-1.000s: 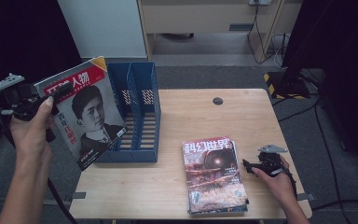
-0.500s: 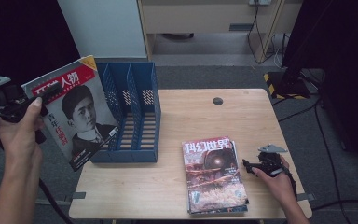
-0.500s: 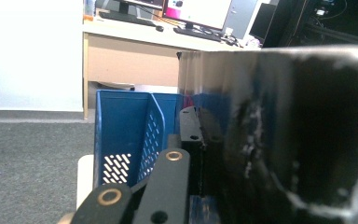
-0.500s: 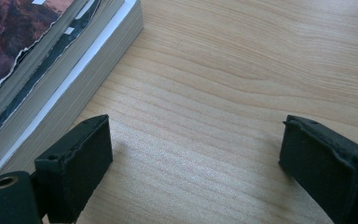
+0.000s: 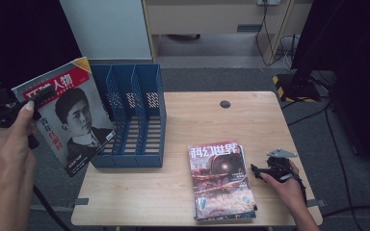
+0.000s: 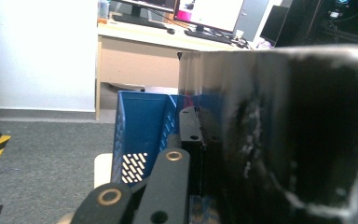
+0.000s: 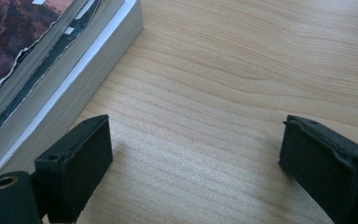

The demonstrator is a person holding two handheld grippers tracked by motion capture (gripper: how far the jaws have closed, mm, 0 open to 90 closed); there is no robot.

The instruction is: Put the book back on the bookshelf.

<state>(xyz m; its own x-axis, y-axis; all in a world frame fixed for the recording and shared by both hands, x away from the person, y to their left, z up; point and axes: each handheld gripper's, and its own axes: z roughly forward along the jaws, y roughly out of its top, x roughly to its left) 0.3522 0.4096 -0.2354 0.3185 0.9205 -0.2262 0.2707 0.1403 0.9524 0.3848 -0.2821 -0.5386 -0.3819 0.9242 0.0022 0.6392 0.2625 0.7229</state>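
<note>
A: Where is the magazine right now?

B: In the left gripper, held up off the left edge of the table, beside the blue file rack. The cover with the portrait and the red title band faces the high camera, and the magazine is tilted, its top leaning left.

A: Are the jaws closed on it?

B: Yes. In the left gripper view the magazine stands edge-on right against the black jaw, glossy and dark, taking up the right half. The left gripper is clamped on its side, with the person's hand wrapped round the handle.

A: And the rack?

B: It stands at the table's left side, reaching the back edge, three slots open to the top. The magazine's lower right corner overlaps its left wall as seen from above; I cannot tell whether they touch. In the left gripper view the rack shows behind the jaw.

A: The other hand?

B: The right gripper rests low near the front right corner, just beside a stack of magazines lying flat by the front edge. Its jaws are spread wide on bare wood, holding nothing; the right gripper has the stack just left of its left jaw, apart from it
</note>
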